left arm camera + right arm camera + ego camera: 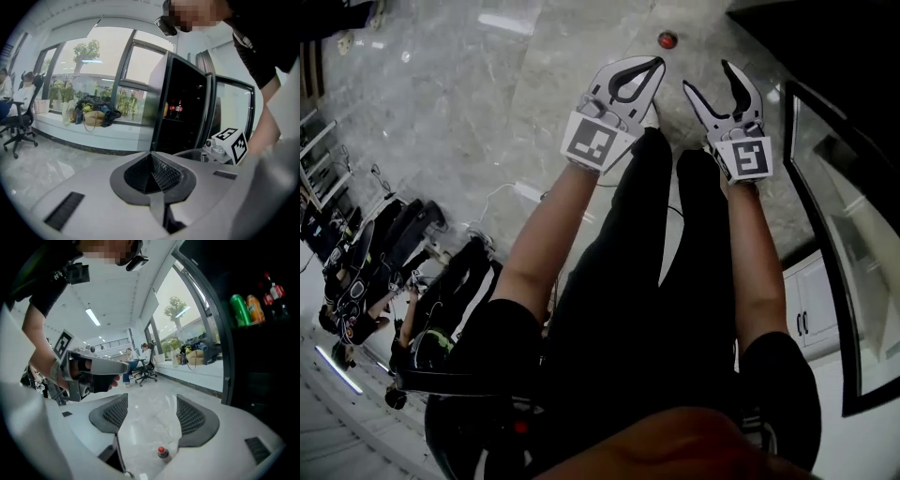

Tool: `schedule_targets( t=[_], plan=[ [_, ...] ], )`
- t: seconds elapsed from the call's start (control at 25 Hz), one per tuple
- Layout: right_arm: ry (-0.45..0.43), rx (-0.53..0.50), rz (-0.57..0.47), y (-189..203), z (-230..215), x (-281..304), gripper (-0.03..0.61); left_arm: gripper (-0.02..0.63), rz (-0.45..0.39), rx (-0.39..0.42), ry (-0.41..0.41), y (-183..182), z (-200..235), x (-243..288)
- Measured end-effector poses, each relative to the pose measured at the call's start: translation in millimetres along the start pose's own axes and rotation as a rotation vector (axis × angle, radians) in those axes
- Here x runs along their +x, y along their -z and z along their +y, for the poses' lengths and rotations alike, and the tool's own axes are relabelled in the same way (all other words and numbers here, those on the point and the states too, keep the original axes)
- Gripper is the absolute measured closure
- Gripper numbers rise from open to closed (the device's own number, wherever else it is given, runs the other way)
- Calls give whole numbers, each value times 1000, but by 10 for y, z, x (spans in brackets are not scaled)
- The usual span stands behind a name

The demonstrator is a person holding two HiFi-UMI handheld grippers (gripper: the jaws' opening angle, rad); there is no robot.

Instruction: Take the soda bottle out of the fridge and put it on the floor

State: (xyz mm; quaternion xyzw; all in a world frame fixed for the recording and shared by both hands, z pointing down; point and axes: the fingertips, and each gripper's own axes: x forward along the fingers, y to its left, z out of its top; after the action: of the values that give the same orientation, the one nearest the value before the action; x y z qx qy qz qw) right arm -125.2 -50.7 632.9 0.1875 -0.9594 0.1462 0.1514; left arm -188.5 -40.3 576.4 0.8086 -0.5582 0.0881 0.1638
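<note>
Both of the person's bare forearms reach forward and down side by side over the pale marble floor point(487, 112), with black-trousered legs below them and short black sleeves at the shoulders. The left forearm point(546, 239) angles inward from the left, and the right forearm point(753, 253) runs almost straight ahead. Each hand is wrapped round the back of its tool, marker cube facing up. The left gripper point(656, 64) has its jaws pressed together: its own view shows the two ribbed pads point(165, 172) meeting along one line with nothing between them. The right gripper point(706, 77) has its jaws spread wide and empty, and only floor shows in the gap between its pads point(193, 416). The soda bottle point(667, 39), red cap up, stands on the floor just beyond the two sets of tips and roughly between them, touching neither. In the right gripper view it appears low in the open gap, apart from both jaws. The black fridge point(183, 117) stands open to the person's right. On its door shelf are a green can point(240, 310), an orange can point(254, 308) and dark red-labelled bottles point(274, 291). Office chairs point(21, 124) and bags point(96, 115) line the window side of the room.
</note>
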Motion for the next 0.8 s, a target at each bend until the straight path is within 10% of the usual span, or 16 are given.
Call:
schedule_targets(
  t=[0.52, 0.8],
  plan=[
    [-97, -38, -246, -2382, 933, -1750, 277, 618, -108, 14, 209, -2018, -1369, -973],
    [-174, -78, -273, -3252, 1476, -2284, 442, 618, -104, 10, 251, -2796, -1704, -1607]
  ],
)
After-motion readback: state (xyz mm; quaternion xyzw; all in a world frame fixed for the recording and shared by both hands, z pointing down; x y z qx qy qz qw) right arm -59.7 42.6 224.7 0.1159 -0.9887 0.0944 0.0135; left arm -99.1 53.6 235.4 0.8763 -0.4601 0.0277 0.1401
